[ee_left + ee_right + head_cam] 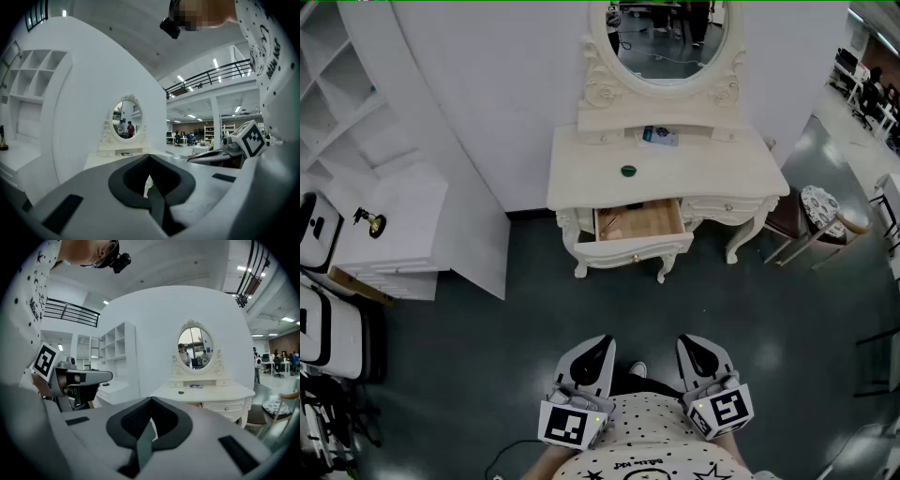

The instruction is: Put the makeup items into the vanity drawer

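Only the head view shows the vanity (581, 183) from above, far from the person and well apart from both grippers. Its left drawer (639, 223) is pulled out, with something small at its left end, too small to tell. On the tabletop a small dark round item (627, 171) lies near the middle and a blue-and-white packet (659, 136) sits farther back, under the oval mirror (666, 37).

The left gripper (597, 343) and right gripper (695, 342) are side by side close to the person's body. Each gripper's own view shows its claw closed, tips meeting, with nothing held.

The right gripper view shows both tabletop items from the side, but its own body hides the drawer. A stool (821, 204) stands right of the vanity
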Motion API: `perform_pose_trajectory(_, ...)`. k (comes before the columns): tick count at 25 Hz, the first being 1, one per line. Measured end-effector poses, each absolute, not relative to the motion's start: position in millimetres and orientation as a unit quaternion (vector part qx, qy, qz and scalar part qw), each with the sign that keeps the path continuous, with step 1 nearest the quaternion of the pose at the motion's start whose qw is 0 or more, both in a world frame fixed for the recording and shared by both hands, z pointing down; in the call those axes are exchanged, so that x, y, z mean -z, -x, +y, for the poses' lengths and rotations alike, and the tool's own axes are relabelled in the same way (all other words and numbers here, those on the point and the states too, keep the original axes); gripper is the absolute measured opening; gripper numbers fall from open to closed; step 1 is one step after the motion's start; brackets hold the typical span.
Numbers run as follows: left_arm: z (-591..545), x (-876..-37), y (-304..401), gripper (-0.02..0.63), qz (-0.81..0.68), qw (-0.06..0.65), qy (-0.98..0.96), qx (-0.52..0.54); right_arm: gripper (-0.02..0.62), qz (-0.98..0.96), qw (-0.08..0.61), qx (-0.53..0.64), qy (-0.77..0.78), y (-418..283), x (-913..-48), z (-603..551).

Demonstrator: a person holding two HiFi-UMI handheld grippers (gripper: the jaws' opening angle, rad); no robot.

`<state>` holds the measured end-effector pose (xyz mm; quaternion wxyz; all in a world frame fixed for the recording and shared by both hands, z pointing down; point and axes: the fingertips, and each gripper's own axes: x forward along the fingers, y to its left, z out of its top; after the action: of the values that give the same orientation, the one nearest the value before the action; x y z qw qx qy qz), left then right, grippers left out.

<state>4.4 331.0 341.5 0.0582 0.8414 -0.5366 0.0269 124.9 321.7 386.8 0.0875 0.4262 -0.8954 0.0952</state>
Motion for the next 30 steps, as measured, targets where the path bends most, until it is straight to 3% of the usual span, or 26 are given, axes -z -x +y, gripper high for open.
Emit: perform_pose_trajectory(30,302,-353,-6,-0.003,-0.524,0.092,-0.846,-0.037,0.008,-0.884,0.065,-0.106,-0.451,-138,-383,298)
